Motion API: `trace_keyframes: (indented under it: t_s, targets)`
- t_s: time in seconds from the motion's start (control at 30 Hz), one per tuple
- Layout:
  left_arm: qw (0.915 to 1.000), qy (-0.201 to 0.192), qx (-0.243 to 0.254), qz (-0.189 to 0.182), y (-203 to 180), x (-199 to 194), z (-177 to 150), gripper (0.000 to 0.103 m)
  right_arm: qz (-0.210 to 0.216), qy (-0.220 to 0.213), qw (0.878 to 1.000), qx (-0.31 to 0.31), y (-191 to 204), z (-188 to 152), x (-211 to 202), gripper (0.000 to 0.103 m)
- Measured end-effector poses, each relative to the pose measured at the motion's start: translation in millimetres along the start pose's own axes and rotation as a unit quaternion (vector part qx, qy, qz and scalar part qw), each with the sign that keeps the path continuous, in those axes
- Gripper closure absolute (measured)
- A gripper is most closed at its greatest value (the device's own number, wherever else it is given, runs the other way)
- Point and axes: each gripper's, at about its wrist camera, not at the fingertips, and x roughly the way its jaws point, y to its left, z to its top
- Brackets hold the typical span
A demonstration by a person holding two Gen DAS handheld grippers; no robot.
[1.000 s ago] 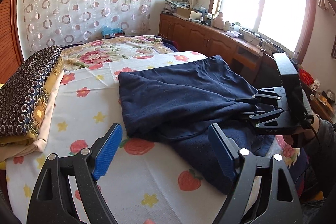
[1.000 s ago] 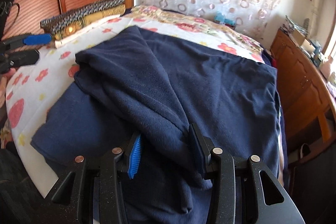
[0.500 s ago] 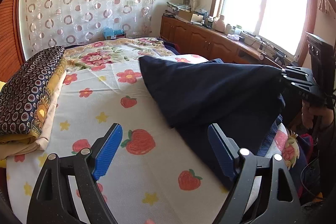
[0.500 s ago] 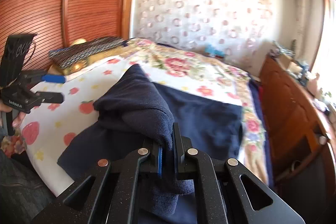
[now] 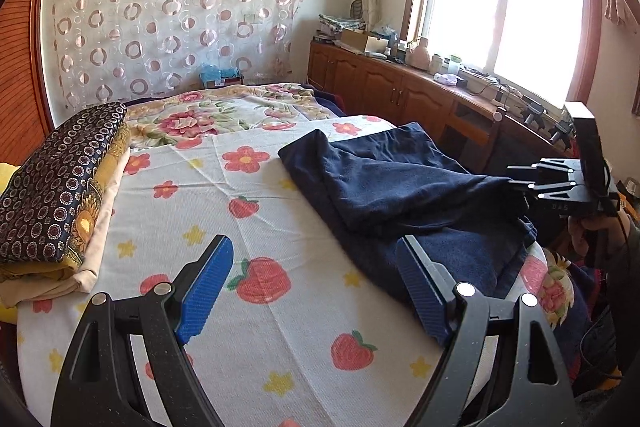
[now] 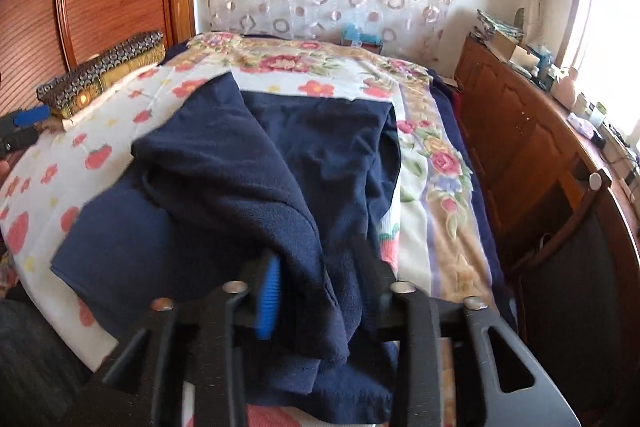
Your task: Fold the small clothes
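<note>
Left gripper [image 5: 310, 285]: black speckled frame, ribbed blue pads, silver screw heads. Right gripper [image 6: 316, 281]: same build, black cable trailing. Person's hand [image 5: 592, 227] in dark sleeve.

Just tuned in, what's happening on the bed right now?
A person is folding a navy garment on the fruit-print sheet. The right tongs have just been opening, with a bunched fold of the garment between the fingers, drawn over the rest. The left tongs hover open and empty above bare sheet. A stack of folded patterned bedding sits by the headboard.
</note>
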Motion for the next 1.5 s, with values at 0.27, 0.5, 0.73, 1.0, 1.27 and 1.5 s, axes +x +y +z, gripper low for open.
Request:
trace_keyframes:
  t_s: [0.27,0.5,0.73,1.0,1.27,1.5]
  targets:
    - [1.0000,-0.002,0.001,0.001,-2,-1,-2,0.019,0.019,-0.043,0.999,-0.025,31,8,-13,0.055]
    - [1.0000,-0.002,-0.004,0.002,-1,-2,-4,0.019,0.077,-0.026,0.994,-0.070,85,32,24,0.055]
    - [1.0000,0.001,-0.010,0.000,3,-1,-8,0.019,0.129,0.015,0.986,-0.104,125,51,69,0.055]
    - [0.9999,0.006,-0.013,-0.005,6,3,-12,0.019,0.124,0.063,0.979,-0.149,145,61,118,0.055]
    - [0.9999,0.010,-0.011,-0.006,5,3,-16,0.019,0.090,-0.017,0.990,-0.106,108,84,88,0.096]
    - [0.9997,0.015,-0.008,-0.015,-1,8,-18,0.019,0.005,-0.038,0.999,-0.015,13,136,72,0.096]
